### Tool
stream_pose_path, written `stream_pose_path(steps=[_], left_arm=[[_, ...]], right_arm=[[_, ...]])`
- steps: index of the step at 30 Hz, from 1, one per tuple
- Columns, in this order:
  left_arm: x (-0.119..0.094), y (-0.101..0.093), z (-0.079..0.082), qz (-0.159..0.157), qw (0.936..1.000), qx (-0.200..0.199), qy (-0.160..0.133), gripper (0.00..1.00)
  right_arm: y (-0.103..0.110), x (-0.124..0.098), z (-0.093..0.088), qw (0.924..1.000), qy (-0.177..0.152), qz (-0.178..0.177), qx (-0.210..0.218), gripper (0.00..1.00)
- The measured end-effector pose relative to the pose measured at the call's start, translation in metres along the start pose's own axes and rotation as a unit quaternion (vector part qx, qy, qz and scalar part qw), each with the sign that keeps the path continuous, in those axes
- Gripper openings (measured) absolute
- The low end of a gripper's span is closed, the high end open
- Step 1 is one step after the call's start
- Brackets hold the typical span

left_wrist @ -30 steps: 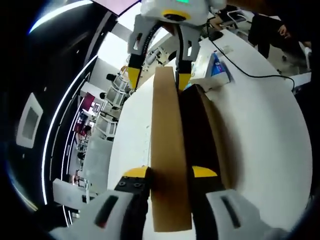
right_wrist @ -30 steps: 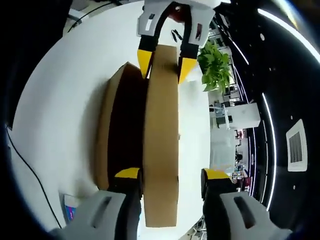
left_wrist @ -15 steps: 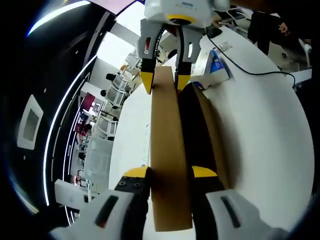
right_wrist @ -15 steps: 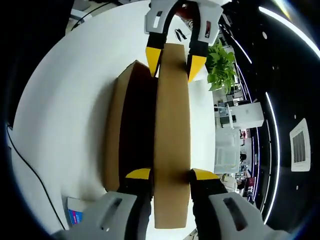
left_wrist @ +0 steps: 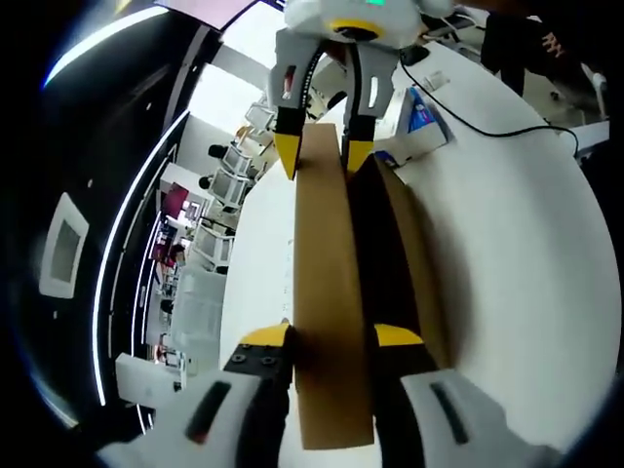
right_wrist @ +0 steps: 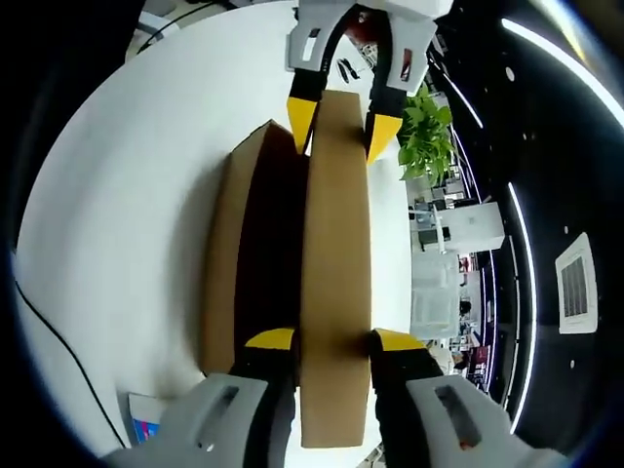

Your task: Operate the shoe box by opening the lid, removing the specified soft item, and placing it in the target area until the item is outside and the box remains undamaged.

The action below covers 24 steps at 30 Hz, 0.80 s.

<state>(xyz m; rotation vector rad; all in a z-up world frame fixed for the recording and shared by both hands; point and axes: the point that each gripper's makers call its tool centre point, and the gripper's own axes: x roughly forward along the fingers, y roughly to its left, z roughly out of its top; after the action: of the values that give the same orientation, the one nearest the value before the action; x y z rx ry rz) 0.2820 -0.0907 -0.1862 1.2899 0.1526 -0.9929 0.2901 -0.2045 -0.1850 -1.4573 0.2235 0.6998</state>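
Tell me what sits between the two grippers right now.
The raised cardboard lid spans the whole stretch: the left gripper clamps one end, the right gripper the other. Beside it lies the open box on the white table. Both views show this.

The right gripper (right_wrist: 331,341) rises from the bottom of the frame, its yellow-tipped jaws pressed against both faces of the raised brown lid (right_wrist: 336,263) of the shoe box (right_wrist: 229,263) — lid edge-on, running up the centre. Left of it, the box's interior is dark. At the top centre the left gripper (right_wrist: 341,117) straddles the lid's far end. The white table (right_wrist: 117,195) fills the left; a green plant (right_wrist: 424,136) sits upper right.
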Motion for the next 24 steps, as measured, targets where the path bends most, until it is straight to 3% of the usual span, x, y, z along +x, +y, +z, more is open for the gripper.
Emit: stream_pose_path(steps=[24], left_arm=[[0.000, -0.018, -0.007, 0.047, 0.9979, 0.045, -0.005, 0.30]], right_arm=[[0.027, -0.008, 0.014, 0.9982, 0.008, -0.060, 0.000, 0.28]])
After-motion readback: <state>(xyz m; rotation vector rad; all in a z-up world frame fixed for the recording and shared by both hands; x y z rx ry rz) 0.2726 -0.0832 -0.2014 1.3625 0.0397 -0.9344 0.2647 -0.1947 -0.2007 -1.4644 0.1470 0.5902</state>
